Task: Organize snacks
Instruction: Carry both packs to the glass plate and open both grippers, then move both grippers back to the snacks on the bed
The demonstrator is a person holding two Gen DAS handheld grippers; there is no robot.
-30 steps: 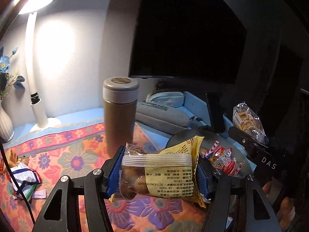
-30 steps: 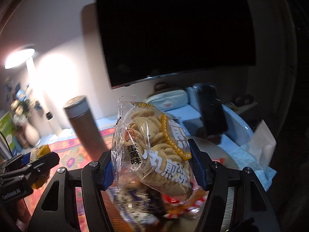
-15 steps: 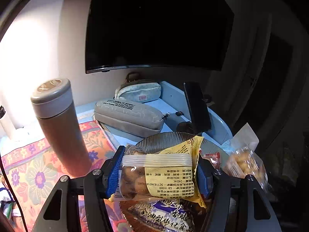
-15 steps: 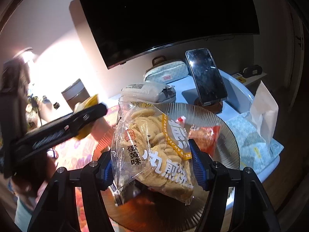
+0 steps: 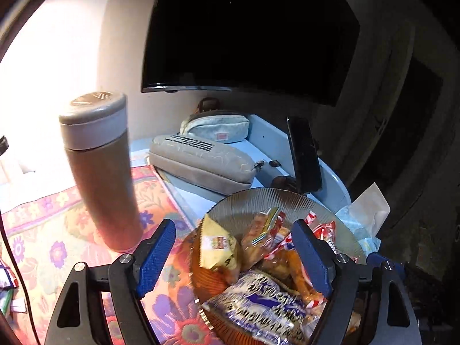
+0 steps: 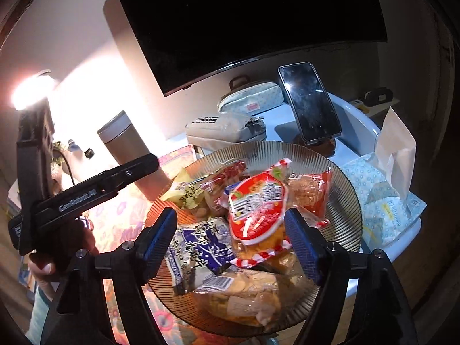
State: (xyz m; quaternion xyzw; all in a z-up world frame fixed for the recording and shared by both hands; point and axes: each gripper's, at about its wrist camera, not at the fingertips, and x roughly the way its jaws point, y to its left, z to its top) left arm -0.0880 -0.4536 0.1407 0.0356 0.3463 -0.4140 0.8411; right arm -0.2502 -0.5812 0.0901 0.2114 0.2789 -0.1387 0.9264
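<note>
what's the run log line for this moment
left gripper: opening, empty | right gripper: opening, empty | snack packets: piled on ribbed plate

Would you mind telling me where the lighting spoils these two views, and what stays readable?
Left wrist view: the wall left of the flask is blown out white, while the screen is pure black; the snacks on the plate stay readable. Right wrist view: the lamp flares at the left edge, the phone shows small glints, and the fisheye bends the screen's edge.
</note>
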